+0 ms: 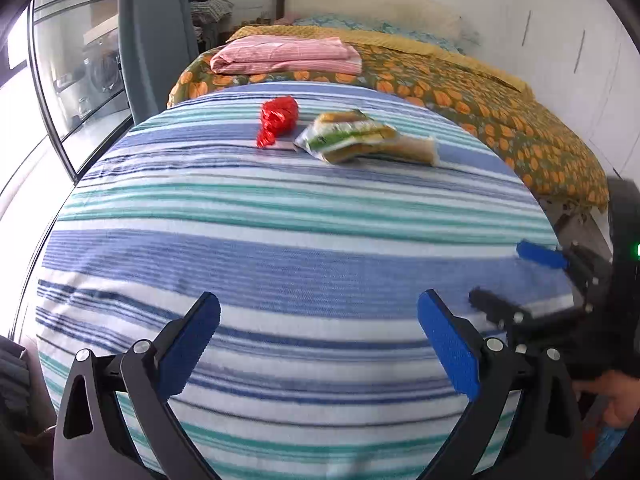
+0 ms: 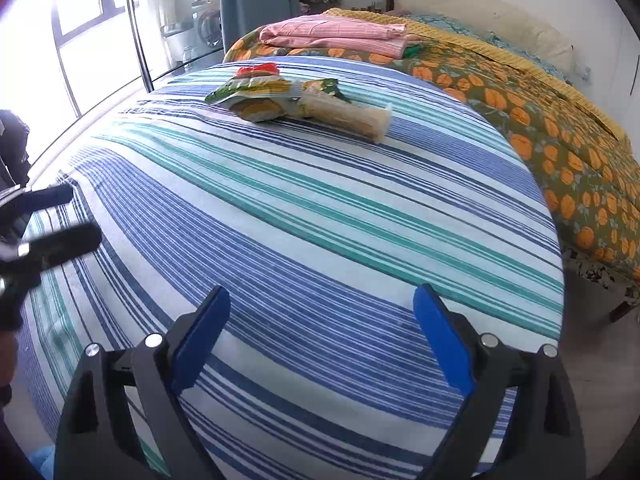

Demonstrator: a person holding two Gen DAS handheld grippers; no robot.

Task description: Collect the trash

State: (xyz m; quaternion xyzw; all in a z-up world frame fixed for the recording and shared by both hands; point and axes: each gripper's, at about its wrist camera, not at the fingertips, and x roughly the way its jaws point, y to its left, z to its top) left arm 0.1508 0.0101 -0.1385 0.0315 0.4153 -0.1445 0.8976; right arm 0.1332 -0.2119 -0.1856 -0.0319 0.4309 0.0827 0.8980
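Observation:
A crumpled red plastic bag [image 1: 277, 119] lies at the far side of the striped cloth [image 1: 280, 240]. Right of it lies a green and yellow snack wrapper [image 1: 348, 136] with a clear wrapper [image 1: 408, 148] beside it. In the right wrist view the snack wrapper [image 2: 260, 98] and clear wrapper [image 2: 352, 118] sit ahead, with the red bag [image 2: 258, 69] behind them. My left gripper [image 1: 319, 336] is open and empty over the near cloth. My right gripper [image 2: 322, 332] is open and empty too; it also shows in the left wrist view [image 1: 516, 276].
The striped cloth [image 2: 320, 220] covers a rounded surface. Behind it is a bed with an orange-patterned cover [image 1: 500, 116] and a folded pink sheet [image 1: 288, 54]. A glass door [image 1: 76, 76] and a curtain [image 1: 156, 32] stand at the left. Floor [image 2: 592, 360] shows at the right.

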